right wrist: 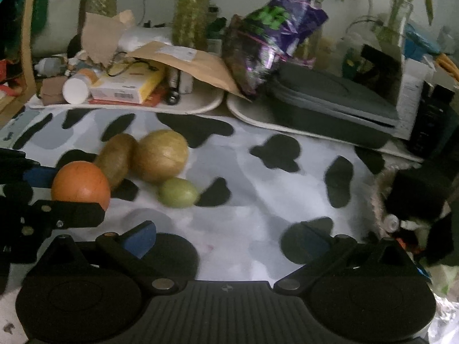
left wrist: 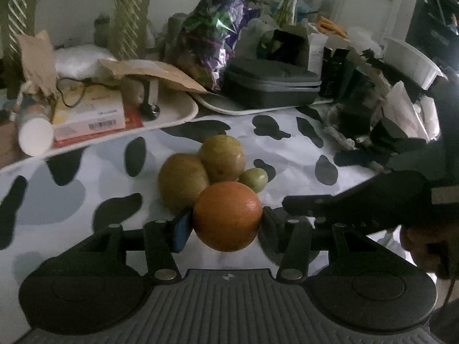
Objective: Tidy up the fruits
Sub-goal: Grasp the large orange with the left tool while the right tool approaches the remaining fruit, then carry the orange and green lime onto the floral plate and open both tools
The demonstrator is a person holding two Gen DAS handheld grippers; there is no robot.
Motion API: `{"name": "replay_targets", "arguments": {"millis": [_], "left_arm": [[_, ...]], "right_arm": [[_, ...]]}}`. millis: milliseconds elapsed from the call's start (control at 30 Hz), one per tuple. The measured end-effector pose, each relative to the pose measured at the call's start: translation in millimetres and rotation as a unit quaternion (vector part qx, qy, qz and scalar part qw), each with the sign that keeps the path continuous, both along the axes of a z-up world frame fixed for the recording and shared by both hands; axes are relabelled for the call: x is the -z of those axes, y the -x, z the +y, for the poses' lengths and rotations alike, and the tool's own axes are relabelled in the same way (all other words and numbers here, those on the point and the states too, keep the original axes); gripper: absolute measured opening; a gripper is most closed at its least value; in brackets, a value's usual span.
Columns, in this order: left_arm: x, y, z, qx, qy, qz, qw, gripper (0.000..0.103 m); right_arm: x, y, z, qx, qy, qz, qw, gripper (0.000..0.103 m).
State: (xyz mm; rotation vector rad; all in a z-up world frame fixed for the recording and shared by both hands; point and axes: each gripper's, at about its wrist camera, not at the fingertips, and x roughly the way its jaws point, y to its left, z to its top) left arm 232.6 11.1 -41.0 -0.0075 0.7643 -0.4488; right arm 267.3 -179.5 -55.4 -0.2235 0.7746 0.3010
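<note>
My left gripper (left wrist: pixel 226 223) is shut on an orange (left wrist: pixel 227 215), just in front of a group of fruit on the cow-print cloth (left wrist: pixel 86 177): a brown kiwi (left wrist: pixel 182 182), a round yellow-brown fruit (left wrist: pixel 222 157) and a small green fruit (left wrist: pixel 254 178). In the right wrist view the orange (right wrist: pixel 80 185) sits at the left between the left gripper's fingers (right wrist: pixel 71 215), next to the kiwi (right wrist: pixel 116 160), the round fruit (right wrist: pixel 160 154) and the green fruit (right wrist: pixel 178 192). My right gripper (right wrist: pixel 226 236) is open and empty, to the right of the fruit.
Two white trays (right wrist: pixel 200 106) at the back hold boxes, a bottle, a brown envelope, a purple bag (right wrist: pixel 272 34) and a grey zip case (right wrist: pixel 330 100). Plants stand behind. Dark clutter and a furry item (right wrist: pixel 381 197) lie at the right.
</note>
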Motion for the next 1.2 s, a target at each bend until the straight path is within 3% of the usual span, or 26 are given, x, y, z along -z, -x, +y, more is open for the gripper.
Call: {"name": "replay_targets", "arguments": {"millis": [100, 167, 433, 733, 800, 1200], "left_arm": [[0.0, 3.0, 10.4, -0.006, -0.01, -0.004, 0.9999, 0.049], [1.8, 3.8, 17.5, -0.011, -0.021, -0.005, 0.9997, 0.049], [2.9, 7.2, 42.9, -0.028, -0.031, -0.004, 0.9991, 0.049], [2.8, 7.7, 53.9, -0.032, -0.04, -0.006, 0.9987, 0.049], [3.8, 7.3, 53.8, -0.029, -0.041, -0.005, 0.9987, 0.049], [0.7, 10.2, 39.7, -0.011, -0.048, -0.012, 0.9987, 0.049]], "right_arm": [[0.1, -3.9, 9.0, -0.007, 0.001, -0.002, 1.0, 0.1], [1.8, -8.1, 13.0, -0.008, -0.004, 0.008, 1.0, 0.091], [10.1, -25.8, 23.3, -0.003, -0.026, 0.037, 0.999, 0.079], [18.5, -37.8, 34.7, -0.006, -0.035, 0.058, 0.998, 0.058], [20.0, -38.9, 34.8, -0.005, -0.032, 0.061, 0.998, 0.042], [9.5, -26.3, 22.5, -0.007, -0.045, 0.057, 0.997, 0.04]]}}
